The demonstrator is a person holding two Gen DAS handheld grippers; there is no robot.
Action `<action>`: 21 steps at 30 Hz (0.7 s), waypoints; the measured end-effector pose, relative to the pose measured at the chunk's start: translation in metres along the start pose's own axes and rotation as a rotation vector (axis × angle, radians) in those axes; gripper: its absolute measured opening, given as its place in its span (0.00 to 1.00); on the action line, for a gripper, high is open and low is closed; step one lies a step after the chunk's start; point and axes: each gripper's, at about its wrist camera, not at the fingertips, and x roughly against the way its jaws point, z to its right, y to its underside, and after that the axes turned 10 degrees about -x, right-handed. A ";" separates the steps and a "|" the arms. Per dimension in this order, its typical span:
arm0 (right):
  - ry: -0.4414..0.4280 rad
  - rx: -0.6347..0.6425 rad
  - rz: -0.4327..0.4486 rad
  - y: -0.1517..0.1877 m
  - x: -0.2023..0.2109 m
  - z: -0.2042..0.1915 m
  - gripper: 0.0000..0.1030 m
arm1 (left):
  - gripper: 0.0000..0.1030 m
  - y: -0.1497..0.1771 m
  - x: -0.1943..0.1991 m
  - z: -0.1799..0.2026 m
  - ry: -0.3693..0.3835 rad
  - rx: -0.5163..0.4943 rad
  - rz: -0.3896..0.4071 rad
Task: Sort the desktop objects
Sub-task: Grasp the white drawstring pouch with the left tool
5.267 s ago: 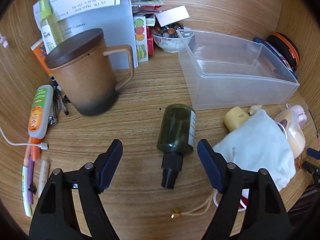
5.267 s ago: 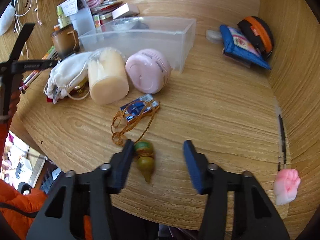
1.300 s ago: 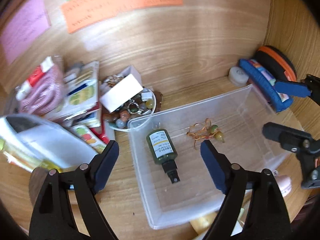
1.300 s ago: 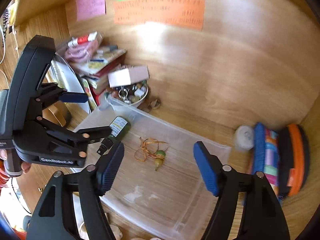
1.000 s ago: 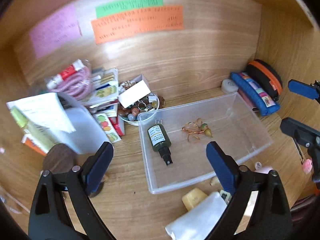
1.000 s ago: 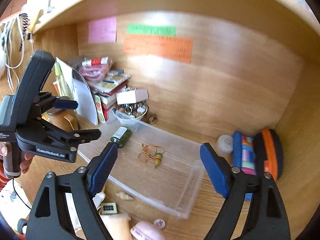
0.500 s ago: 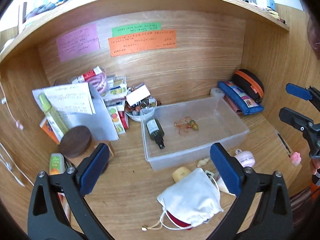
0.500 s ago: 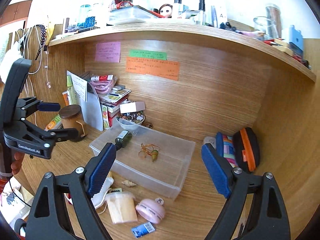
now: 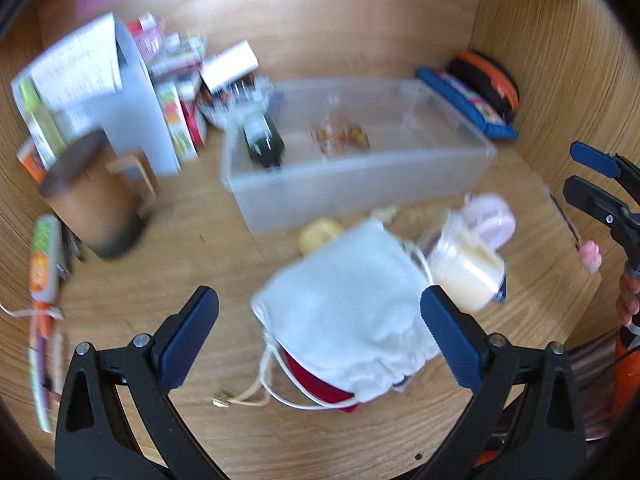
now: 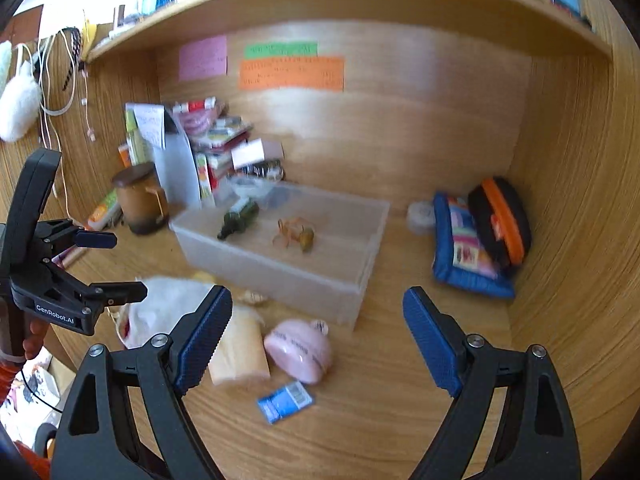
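**deskbot_dan:** So which hand takes the next item? Both look free to me.

**umi_tinkerer:** Yep. The left gripper (image 9: pixel 318 330) has its jaws spread as wide as they go, nothing in them. The right gripper (image 10: pixel 316 338) is wide open too, also empty. The clear bin (image 9: pixel 452 168) already has the green bottle (image 9: pixel 264 144) and the beaded charm (image 9: pixel 340 138) in it.

**deskbot_dan:** And the white pouch?

**umi_tinkerer:** The white drawstring pouch (image 9: pixel 348 308) sits right between the left jaws, a hair toward 1 o'clock, long axis running roughly 11 to 5, cord trailing toward 7. In the right wrist view it's way off at 9 o'clock (image 10: pixel 160 312), so my guess is left is nearer. The right one looks better lined up for the pink case (image 10: pixel 300 354), just left of center, with the cream jar (image 10: pixel 240 352) touching its left pad.
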 end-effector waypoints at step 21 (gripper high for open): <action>-0.164 -0.133 -0.254 0.035 -0.101 0.042 0.72 | 0.78 0.009 -0.041 -0.004 0.181 0.074 -0.045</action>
